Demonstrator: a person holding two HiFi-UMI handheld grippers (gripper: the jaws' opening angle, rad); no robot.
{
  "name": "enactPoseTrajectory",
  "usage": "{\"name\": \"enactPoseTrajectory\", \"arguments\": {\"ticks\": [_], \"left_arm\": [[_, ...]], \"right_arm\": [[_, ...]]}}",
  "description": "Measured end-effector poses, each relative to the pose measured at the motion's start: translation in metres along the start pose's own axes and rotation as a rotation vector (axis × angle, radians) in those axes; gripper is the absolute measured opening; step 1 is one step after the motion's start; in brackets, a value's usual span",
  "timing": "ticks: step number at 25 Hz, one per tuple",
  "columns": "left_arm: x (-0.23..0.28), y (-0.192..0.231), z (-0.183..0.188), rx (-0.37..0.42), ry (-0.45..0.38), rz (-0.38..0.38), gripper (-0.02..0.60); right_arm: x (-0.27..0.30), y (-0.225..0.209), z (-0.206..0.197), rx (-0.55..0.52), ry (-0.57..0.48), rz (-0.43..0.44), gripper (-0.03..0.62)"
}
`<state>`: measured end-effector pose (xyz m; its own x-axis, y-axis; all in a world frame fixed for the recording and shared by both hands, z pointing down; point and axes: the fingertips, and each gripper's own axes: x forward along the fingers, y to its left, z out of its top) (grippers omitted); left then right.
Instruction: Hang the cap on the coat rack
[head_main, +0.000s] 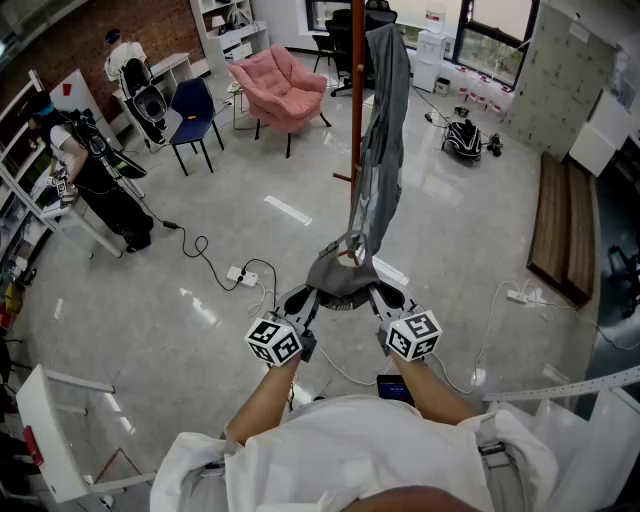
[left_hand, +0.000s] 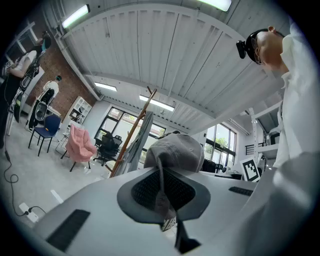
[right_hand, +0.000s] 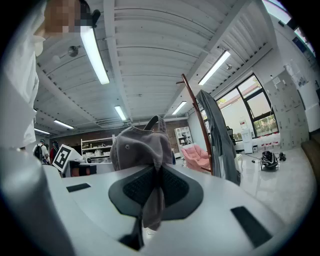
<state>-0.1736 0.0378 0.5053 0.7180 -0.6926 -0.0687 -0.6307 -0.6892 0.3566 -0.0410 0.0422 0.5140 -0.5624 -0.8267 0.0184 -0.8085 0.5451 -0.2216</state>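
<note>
A grey cap (head_main: 341, 272) hangs in the air between my two grippers, just in front of the coat rack (head_main: 357, 90). My left gripper (head_main: 303, 300) is shut on the cap's left edge, its cloth (left_hand: 161, 192) pinched between the jaws. My right gripper (head_main: 381, 298) is shut on the right edge, with cap fabric (right_hand: 154, 200) squeezed in its jaws. The rack is a reddish-brown pole (left_hand: 132, 134) with pegs, and a grey jacket (head_main: 380, 140) hangs down it. The cap's crown (right_hand: 142, 145) sits near the jacket's lower end.
A pink armchair (head_main: 281, 88) and a blue chair (head_main: 194, 112) stand behind the rack. A power strip and cables (head_main: 238, 273) lie on the floor to the left. A wooden bench (head_main: 562, 226) is at the right, a black bag (head_main: 463, 139) beyond the rack.
</note>
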Motion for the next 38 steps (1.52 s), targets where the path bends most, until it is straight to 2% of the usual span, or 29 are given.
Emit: {"name": "enactPoseTrajectory", "arguments": {"ticks": [12,21,31,38], "left_arm": [[-0.013,-0.035,-0.029,-0.043,-0.005,0.013,0.023],[-0.004,-0.060,-0.047,-0.045,0.005,0.034,0.023],[-0.004,-0.069,-0.052,-0.046,0.019,0.051,0.023],[0.017,-0.049,-0.058,-0.055,0.013,0.059,0.023]], "right_arm": [[-0.048,0.004,-0.016,0.027,0.009,0.023,0.040],[-0.072,-0.016,-0.022,0.055,0.018,0.054,0.038],[-0.079,-0.020,-0.026,0.105,0.020,0.083,0.039],[-0.061,-0.040,-0.033,0.118,0.031,0.089,0.038]]}}
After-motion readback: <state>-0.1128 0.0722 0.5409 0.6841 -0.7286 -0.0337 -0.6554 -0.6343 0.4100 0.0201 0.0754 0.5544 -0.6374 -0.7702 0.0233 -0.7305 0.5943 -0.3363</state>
